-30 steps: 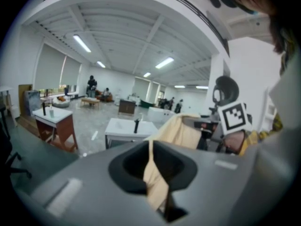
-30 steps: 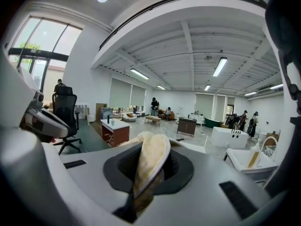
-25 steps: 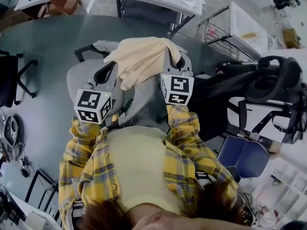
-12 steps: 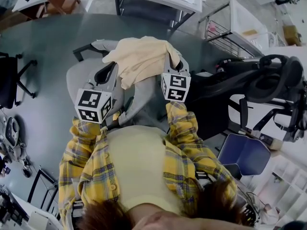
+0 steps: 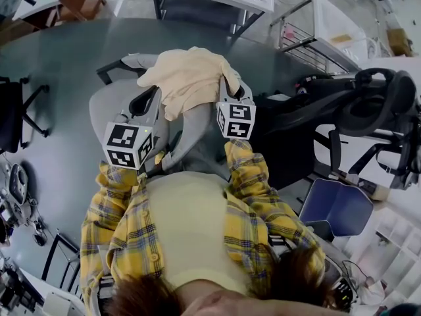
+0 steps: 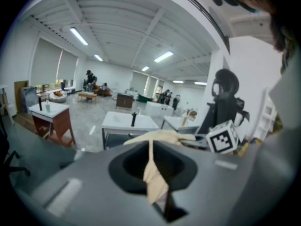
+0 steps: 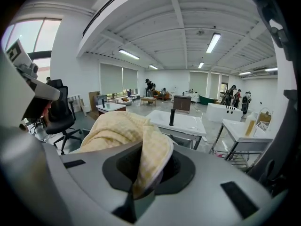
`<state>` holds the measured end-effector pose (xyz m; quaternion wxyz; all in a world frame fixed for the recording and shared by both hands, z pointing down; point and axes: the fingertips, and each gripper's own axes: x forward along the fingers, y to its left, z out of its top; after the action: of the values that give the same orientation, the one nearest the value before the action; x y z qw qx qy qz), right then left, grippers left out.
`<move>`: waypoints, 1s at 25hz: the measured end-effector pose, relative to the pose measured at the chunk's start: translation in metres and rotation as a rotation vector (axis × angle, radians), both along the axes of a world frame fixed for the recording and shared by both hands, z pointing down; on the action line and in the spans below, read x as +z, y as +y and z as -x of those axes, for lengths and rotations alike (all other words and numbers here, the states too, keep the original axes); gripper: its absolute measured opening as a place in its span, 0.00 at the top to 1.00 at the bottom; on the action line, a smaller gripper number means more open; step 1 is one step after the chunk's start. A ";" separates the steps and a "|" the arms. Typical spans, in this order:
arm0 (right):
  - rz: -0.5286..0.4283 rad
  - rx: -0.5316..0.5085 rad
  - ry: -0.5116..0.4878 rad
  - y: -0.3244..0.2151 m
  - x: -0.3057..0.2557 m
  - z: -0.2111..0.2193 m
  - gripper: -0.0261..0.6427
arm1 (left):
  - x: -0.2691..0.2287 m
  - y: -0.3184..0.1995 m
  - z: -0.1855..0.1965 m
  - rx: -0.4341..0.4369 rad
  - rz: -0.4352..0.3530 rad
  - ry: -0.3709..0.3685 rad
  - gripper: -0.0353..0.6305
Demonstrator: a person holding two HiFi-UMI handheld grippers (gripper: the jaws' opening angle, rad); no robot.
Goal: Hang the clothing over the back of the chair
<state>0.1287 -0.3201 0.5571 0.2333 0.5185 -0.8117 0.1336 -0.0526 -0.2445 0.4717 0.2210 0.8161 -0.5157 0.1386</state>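
here left tongs (image 5: 160, 92) and right tongs (image 5: 231, 84), both tilted downward, clamp the clothing (image 5: 191, 78).

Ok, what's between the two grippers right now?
The cream clothing spans from the left gripper to the right gripper, both shut on it, over the grey chair; head view shows it.

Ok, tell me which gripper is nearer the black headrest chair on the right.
Right. The right gripper, shut on the cream garment, is close beside the black chair; the left gripper, gripping the garment's other side, lies farther left.
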 end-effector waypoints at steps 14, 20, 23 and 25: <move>0.060 0.052 -0.081 0.013 0.012 -0.006 0.84 | 0.004 0.005 -0.012 0.032 0.011 0.002 0.93; 0.082 0.098 -0.109 0.020 0.013 -0.015 0.73 | 0.004 0.008 -0.018 0.050 0.012 0.010 0.93; 0.094 0.117 -0.133 0.027 0.014 -0.020 0.69 | 0.003 0.010 -0.022 0.058 0.010 0.012 0.93; 0.098 0.122 -0.147 0.031 0.012 -0.021 0.68 | 0.002 0.012 -0.023 0.061 0.007 0.013 0.93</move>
<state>0.1499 -0.2892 0.5693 0.1895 0.5439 -0.7860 0.2246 -0.0292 -0.2327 0.4734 0.2229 0.8316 -0.4885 0.1421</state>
